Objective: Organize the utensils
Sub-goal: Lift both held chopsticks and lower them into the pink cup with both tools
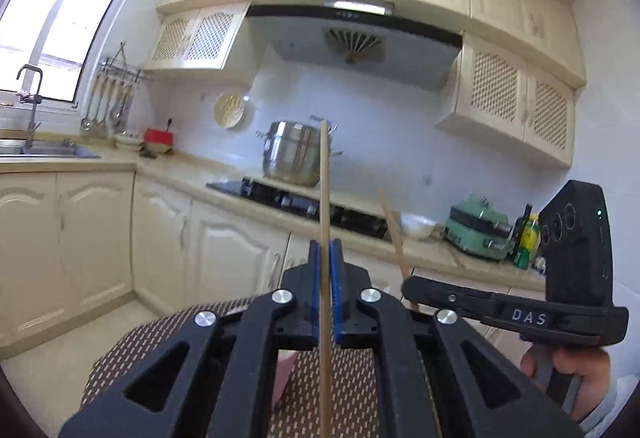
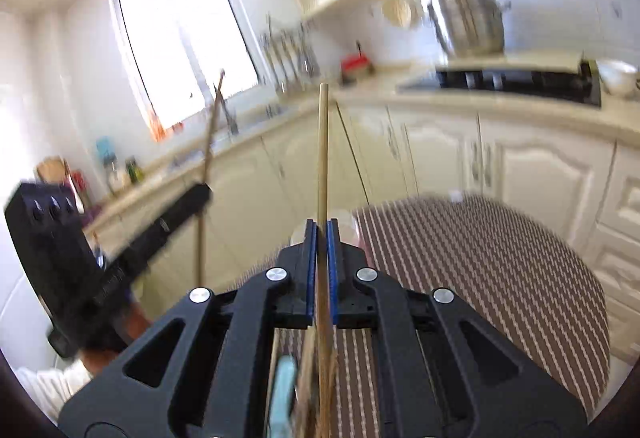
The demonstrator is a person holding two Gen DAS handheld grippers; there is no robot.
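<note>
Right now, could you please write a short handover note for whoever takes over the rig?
Left tool: shut on a wooden chopstick, which stands nearly upright between its blue pads.
Right tool: shut on a second chopstick, also pointing up.
Both tools are raised above the patterned tablecloth; each is visible in the other's view.
Below the right tool lie a light blue utensil handle and other blurred wooden pieces.
Done: one chopstick picked up per tool.
Left: place both; where is not visible.

pot (image 1: 293, 153) on the stove (image 1: 304, 203), sink (image 1: 44, 150) far left, bowl (image 1: 418, 225) right.
</note>
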